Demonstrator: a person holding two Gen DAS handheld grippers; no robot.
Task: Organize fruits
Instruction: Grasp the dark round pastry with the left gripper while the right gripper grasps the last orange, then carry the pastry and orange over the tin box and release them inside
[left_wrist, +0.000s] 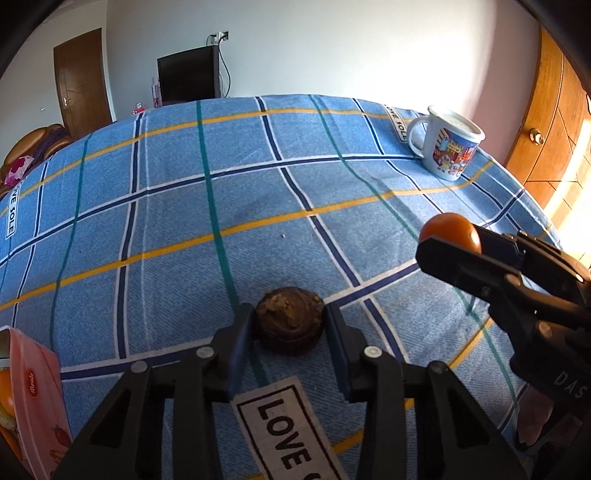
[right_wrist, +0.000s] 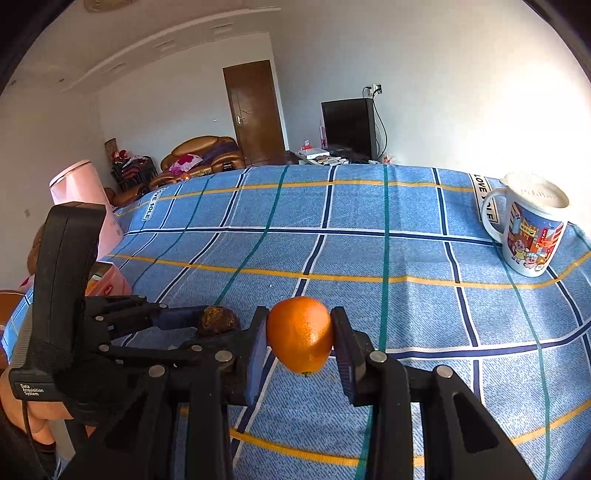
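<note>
The left gripper (left_wrist: 290, 326) is closed on a dark brown, wrinkled fruit (left_wrist: 290, 325), its two blue-padded fingers pressing the fruit's sides; the fruit sits low over the blue checked cloth (left_wrist: 184, 221) that covers the surface, and whether it touches the cloth cannot be told. Taking that brown fruit as the landmark, the right gripper (right_wrist: 300, 334) is off to its right and raised, closed on an orange (right_wrist: 300, 334) pinched between the pads, clear of the cloth. From the right wrist view the brown fruit (right_wrist: 218, 320) shows just beyond the left gripper's fingers, to the left of the orange. A white mug (left_wrist: 448, 146) printed with cartoon figures stands upright well beyond the brown fruit, far to its right, near the cloth's far edge, handle turned left. A pink carton (left_wrist: 38, 402) stands to the left of the brown fruit at the cloth's near edge, with orange fruit partly showing behind it. A white label reading "LOVE" (left_wrist: 284, 424) lies on the cloth just in front of the brown fruit, under the left gripper.
</note>
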